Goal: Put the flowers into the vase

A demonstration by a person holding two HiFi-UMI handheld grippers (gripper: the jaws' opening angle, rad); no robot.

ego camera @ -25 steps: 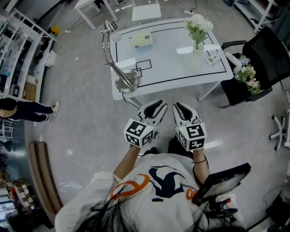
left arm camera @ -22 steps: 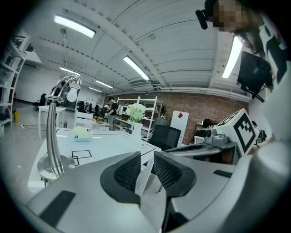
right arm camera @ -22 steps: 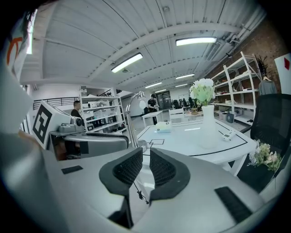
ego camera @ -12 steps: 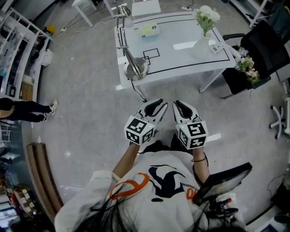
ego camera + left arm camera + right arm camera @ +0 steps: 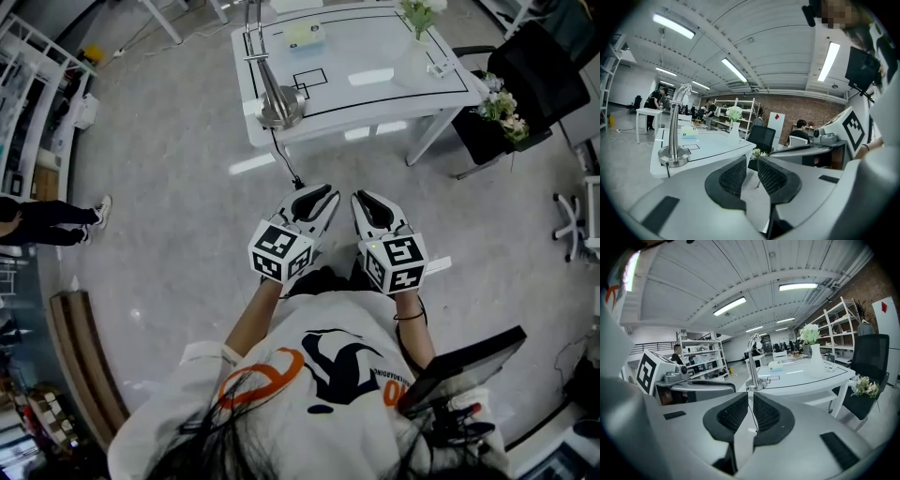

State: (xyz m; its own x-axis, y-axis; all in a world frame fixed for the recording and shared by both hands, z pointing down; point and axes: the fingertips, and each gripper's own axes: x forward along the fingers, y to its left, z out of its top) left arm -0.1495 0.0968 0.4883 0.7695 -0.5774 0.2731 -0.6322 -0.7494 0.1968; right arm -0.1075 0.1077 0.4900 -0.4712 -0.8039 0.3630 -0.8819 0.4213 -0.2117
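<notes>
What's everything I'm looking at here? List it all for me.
table: one, white with black lines, top of head view
stand: one, silver metal, table's left end
vase: one, white, table's right end, holding white flowers
box: one, pale green, table's far side
flower bunch: one, white and pink, on the chair
chair: one, black, right of table
bench: one, wooden, lower left
bystander: one, dark clothes, left edge
left gripper: one, grey, jaws apart, empty, just been closing
right gripper: one, grey, jaws almost together, empty, just been closing
</notes>
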